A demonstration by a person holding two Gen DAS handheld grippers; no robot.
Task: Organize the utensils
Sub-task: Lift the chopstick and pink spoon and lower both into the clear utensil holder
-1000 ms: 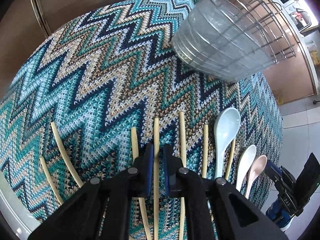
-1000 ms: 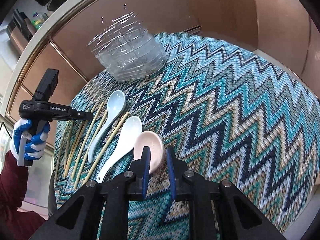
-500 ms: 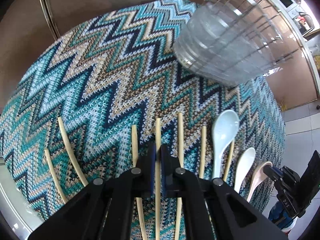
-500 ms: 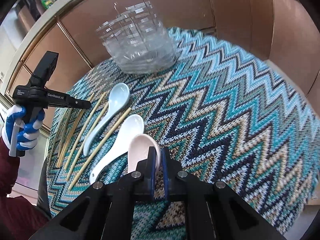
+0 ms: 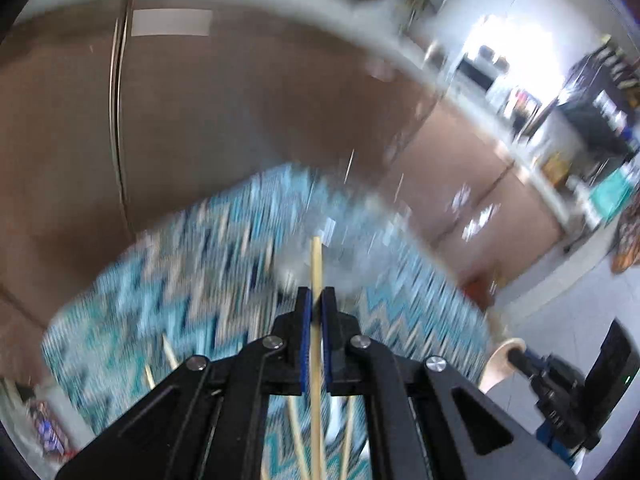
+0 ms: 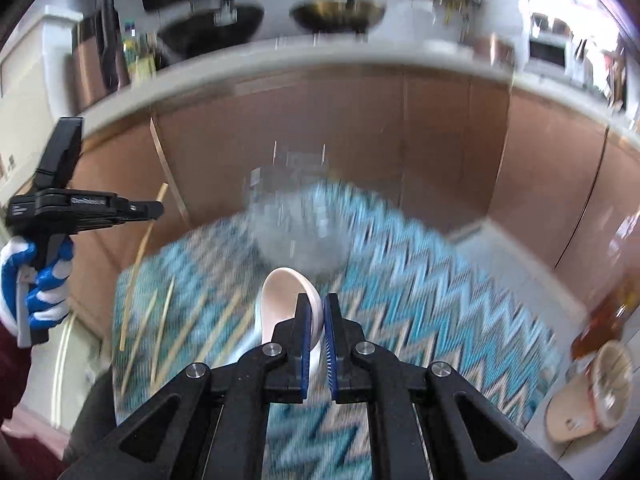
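Observation:
My left gripper (image 5: 316, 300) is shut on a pale wooden chopstick (image 5: 317, 268), held up off the zigzag cloth (image 5: 168, 288); its tip sticks out past the pads. The same gripper (image 6: 154, 208) shows at the left of the right wrist view, the chopstick (image 6: 148, 232) slanting through it. My right gripper (image 6: 318, 308) is shut on the rim of a pink ceramic spoon (image 6: 284, 296), lifted above the cloth. Several chopsticks (image 6: 160, 320) and spoons still lie on the cloth, blurred. The clear utensil holder (image 6: 296, 216) stands at the far end of the table.
Brown cabinet doors (image 6: 360, 136) rise behind the table under a pale counter edge (image 6: 320, 66) with pans on it. A gloved hand (image 6: 36, 280) grips the left tool. A sandal (image 6: 592, 396) lies on the floor at right. The other gripper (image 5: 572, 396) shows low right in the left wrist view.
Both grippers closed, the left on a chopstick and the right on the pink spoon, then rose quickly off the cloth and tilted up, so the cabinets and counter came into view.

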